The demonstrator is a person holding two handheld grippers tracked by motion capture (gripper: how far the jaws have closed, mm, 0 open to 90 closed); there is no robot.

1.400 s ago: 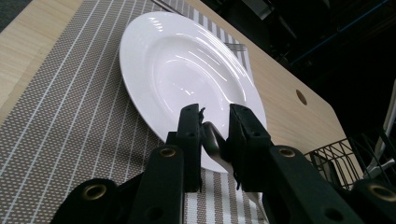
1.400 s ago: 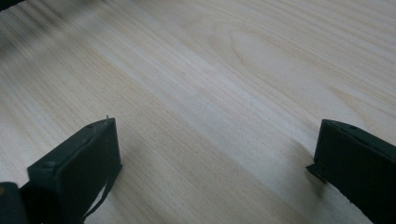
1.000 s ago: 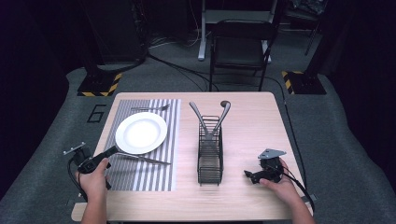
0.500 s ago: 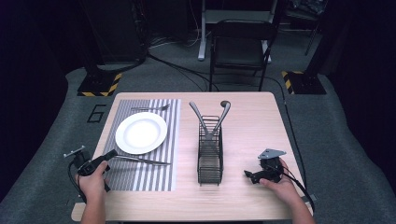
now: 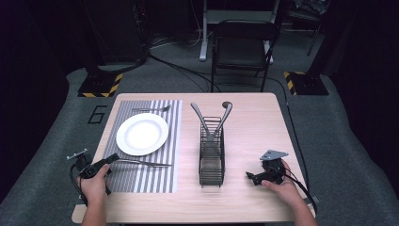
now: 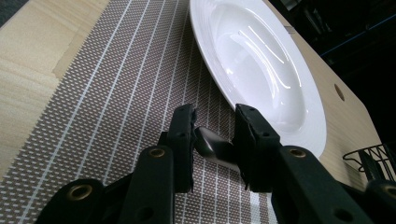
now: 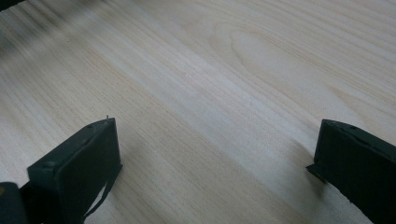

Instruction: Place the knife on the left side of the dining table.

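Nothing much shifted since prev frames: left gripper (image 5: 112, 158) at mat's (image 5: 155, 181) near-left edge, jaws nearly closed on knife (image 5: 143, 163) handle end, knife lying on mat just below plate (image 5: 142, 134). Right gripper (image 5: 249, 176) jaws wide apart, holding nothing, low over bare worktop (image 5: 254, 117) right of wire caddy (image 5: 211, 157).

Obstacles: wire basket (image 5: 211, 157) mid-tabletop, 2 utensil handles (image 5: 214, 118) rising from it | plate (image 5: 142, 134) on striped placemat (image 5: 149, 141), fork (image 5: 151, 109) beyond, knife (image 5: 143, 163) near side | Free: bare tabletop (image 5: 256, 127) right of basket; near edge strip open.
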